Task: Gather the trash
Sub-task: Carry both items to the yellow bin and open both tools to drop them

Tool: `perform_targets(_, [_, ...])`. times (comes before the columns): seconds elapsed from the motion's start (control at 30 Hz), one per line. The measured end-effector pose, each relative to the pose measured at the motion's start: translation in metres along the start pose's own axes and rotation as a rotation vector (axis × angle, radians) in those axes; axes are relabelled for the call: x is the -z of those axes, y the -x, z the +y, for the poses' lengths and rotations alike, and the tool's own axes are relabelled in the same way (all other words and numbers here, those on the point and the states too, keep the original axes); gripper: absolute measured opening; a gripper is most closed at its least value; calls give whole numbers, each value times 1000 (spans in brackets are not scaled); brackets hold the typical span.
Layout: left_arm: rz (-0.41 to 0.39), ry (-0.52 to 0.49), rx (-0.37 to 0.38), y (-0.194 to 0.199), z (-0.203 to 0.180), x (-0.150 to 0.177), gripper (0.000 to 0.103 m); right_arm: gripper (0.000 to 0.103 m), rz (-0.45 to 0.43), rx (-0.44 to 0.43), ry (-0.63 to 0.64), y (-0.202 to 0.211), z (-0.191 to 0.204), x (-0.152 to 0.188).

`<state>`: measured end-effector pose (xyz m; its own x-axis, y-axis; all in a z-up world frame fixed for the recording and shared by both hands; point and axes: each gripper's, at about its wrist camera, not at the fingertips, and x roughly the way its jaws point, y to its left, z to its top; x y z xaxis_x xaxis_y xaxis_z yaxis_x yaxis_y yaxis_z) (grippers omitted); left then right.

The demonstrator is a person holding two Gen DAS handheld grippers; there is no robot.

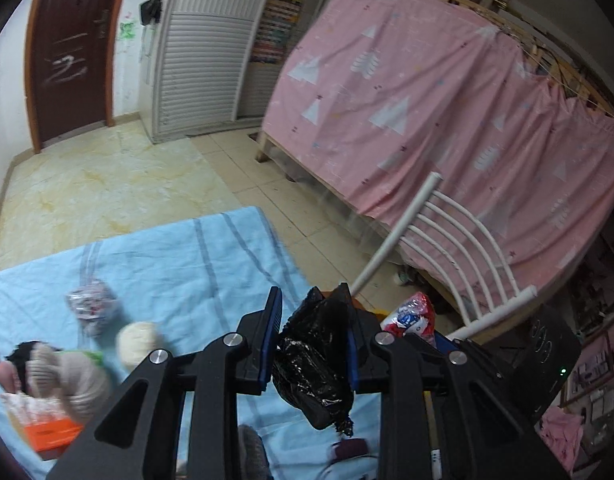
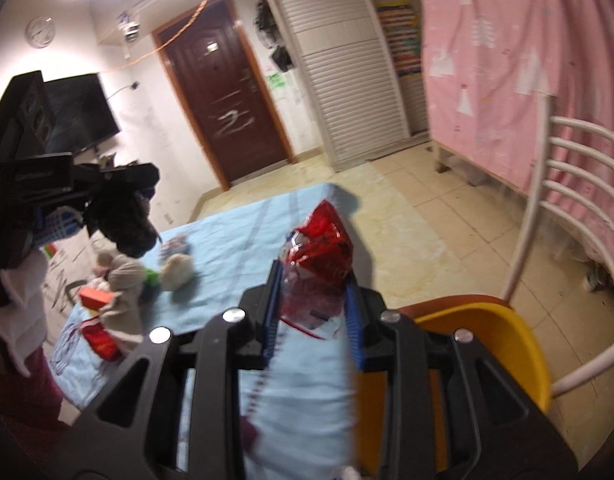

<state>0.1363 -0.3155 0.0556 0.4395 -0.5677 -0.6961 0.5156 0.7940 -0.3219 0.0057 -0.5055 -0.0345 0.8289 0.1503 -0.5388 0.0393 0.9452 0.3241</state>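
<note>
My left gripper (image 1: 309,296) is shut on a crumpled black plastic bag (image 1: 315,364), which hangs down between its blue pads above the blue cloth (image 1: 179,256). In the right wrist view that left gripper (image 2: 107,188) shows at the far left with the black bag (image 2: 127,220) dangling from it. My right gripper (image 2: 315,276) is shut on a red and clear snack wrapper (image 2: 321,248), which sticks up past its fingertips. That wrapper (image 1: 411,316) also shows just right of the left gripper. A crumpled patterned wrapper (image 1: 93,304) lies on the cloth.
A cream ball (image 1: 137,340), a beige knit item (image 1: 67,376) and an orange box (image 1: 51,436) sit on the cloth's left part. A yellow chair seat (image 2: 487,332) with a white barred back (image 2: 567,184) stands to the right, before a pink curtain (image 1: 427,100).
</note>
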Motion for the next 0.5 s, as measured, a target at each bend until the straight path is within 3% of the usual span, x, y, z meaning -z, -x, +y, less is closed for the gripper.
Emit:
perform_targets(0.23, [86, -31, 99, -54, -52, 5, 19, 28, -8, 63, -70, 12, -50, 8])
perform_targets(0.4, [157, -55, 123, -91, -86, 15, 19, 31, -3, 102, -111, 14, -77, 14])
perform_targets(0.47, [177, -60, 130, -101, -93, 17, 24, 37, -6, 117, -132, 15, -88, 17])
perform_targets(0.5, [187, -67, 132, -106, -97, 19, 33, 39, -8, 119, -138, 16, -90, 19])
